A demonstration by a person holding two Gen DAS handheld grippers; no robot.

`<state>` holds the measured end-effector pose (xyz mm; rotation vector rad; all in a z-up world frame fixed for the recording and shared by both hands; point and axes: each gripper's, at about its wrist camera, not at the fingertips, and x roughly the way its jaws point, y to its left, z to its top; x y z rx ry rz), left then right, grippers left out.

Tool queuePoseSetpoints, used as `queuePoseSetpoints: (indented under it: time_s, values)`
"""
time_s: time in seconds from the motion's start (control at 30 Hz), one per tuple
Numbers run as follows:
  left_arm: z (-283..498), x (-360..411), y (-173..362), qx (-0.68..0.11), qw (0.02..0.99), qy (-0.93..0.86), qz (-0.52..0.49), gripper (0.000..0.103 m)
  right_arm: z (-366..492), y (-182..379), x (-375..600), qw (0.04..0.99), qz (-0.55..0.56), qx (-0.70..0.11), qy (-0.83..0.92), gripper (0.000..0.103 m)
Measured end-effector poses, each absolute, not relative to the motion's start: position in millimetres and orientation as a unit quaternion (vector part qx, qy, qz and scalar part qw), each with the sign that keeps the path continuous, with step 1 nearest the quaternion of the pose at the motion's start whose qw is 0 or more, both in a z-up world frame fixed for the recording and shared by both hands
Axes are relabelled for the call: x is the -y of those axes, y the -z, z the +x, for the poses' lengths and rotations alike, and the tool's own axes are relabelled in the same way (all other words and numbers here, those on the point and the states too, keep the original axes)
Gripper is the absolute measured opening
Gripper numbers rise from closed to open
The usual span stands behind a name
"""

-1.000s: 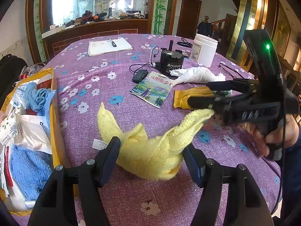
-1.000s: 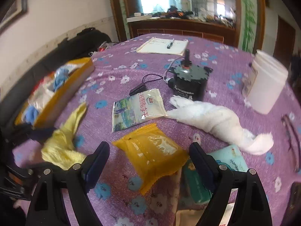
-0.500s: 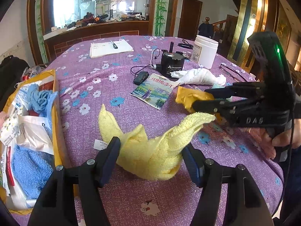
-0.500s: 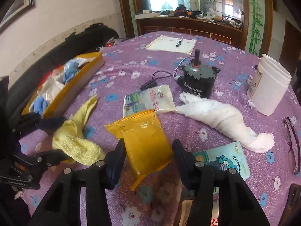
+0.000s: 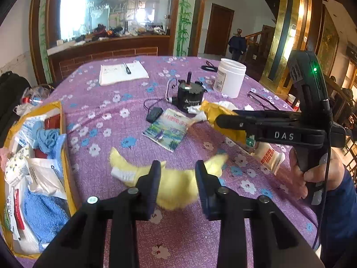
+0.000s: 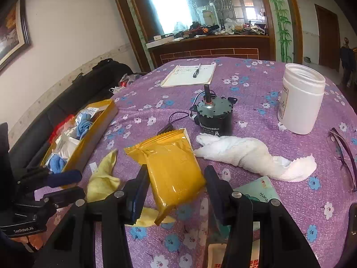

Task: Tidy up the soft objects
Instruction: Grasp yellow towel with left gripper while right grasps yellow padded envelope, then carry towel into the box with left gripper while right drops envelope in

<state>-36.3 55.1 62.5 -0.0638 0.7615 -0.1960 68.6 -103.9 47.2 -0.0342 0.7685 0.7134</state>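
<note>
Our left gripper (image 5: 177,185) clamped on yellow towel (image 5: 169,183); right gripper (image 6: 175,186) clamped on orange packet (image 6: 171,167); yellow box (image 5: 63,134) lies left, nearer left gripper.

left claw (image 5: 177,184) gripping yellow cloth (image 5: 174,183)

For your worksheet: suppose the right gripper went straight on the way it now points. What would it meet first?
The right gripper already holds the yellow packet between its pads. Straight ahead past it, probably the purple tablecloth near the black motor comes first; depth is hard to judge in this fisheye view.
</note>
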Motion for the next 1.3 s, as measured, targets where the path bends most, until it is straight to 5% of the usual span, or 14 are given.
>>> queuePoseSetpoints:
  time_s: [0.07,0.1,0.13,0.2,0.33,0.63,0.73,0.83,1.3]
  values:
    - [-36,-57,-60,-0.387,0.915,0.108,-0.031,0.031,69,-48,106,0.867,-0.010,-0.367,-0.338,0.054]
    - [-36,-57,-58,-0.396,0.911,0.111,-0.027,0.041,70,-48,107,0.866,-0.009,-0.367,-0.338,0.054]
    - [-36,-57,-56,-0.404,0.908,0.112,-0.023,0.062,70,-48,108,0.867,-0.006,-0.368,-0.337,0.054]
    - [-39,-56,-55,-0.403,0.907,0.116,-0.020,0.080,70,-48,108,0.866,-0.005,-0.369,-0.338,0.054]
    - [-37,-42,-50,-0.405,0.905,0.127,0.019,0.083,69,-49,108,0.866,-0.003,-0.368,-0.339,0.054]
    - [11,-39,-16,-0.438,0.896,0.071,0.025,0.083,69,-49,109,0.867,-0.002,-0.367,-0.336,0.054]
    - [10,-42,-17,-0.430,0.901,0.062,0.022,0.067,68,-50,110,0.868,0.000,-0.366,-0.336,0.054]
    - [-1,-43,-24,-0.414,0.908,0.066,0.014,0.062,69,-50,110,0.868,0.001,-0.365,-0.336,0.054]
    - [-28,-59,-66,-0.364,0.930,0.056,-0.008,0.062,61,-57,106,0.867,-0.001,-0.351,-0.354,0.054]
